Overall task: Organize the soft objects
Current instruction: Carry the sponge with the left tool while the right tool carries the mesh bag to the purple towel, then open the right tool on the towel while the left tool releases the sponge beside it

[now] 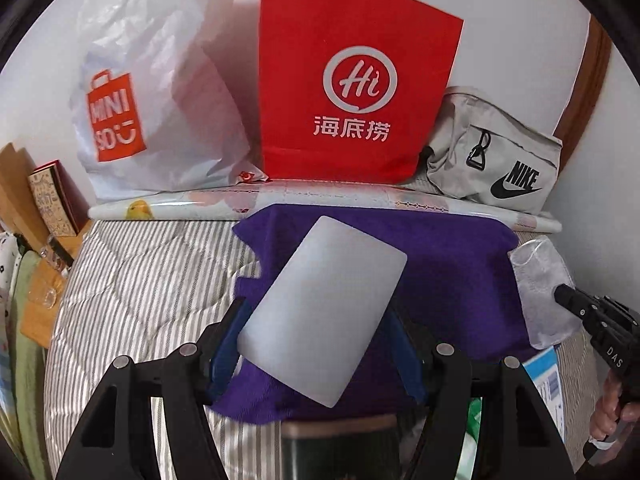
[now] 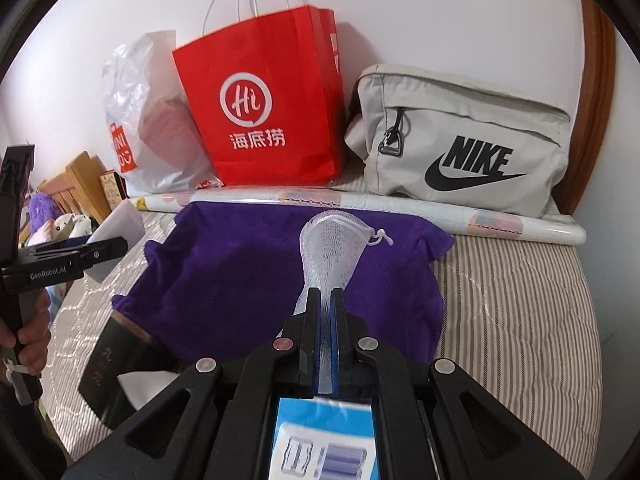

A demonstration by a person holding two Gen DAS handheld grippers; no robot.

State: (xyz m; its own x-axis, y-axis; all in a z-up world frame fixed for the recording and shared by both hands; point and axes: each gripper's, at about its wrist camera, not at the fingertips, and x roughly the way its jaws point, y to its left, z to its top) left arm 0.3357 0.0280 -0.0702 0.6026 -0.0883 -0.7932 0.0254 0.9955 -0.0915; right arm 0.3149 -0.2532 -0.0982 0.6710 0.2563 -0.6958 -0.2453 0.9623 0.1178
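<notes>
My left claw (image 1: 316,312) is gripping a frosted white sheet (image 1: 324,312), flat, rounded at the corners and tilted, between its blue pads. My right claw (image 2: 326,300) is clamping the narrow end of a white mesh pouch (image 2: 332,244), netted and drawstring-tied, its fingers nearly closed on it. Both are hovering over a plush purple cloth (image 2: 248,276) that is lying rumpled on the striped quilted bed (image 2: 516,300). A red paper bag (image 2: 264,112) and grey Nike pouch (image 2: 464,140) are standing against the wall.
</notes>
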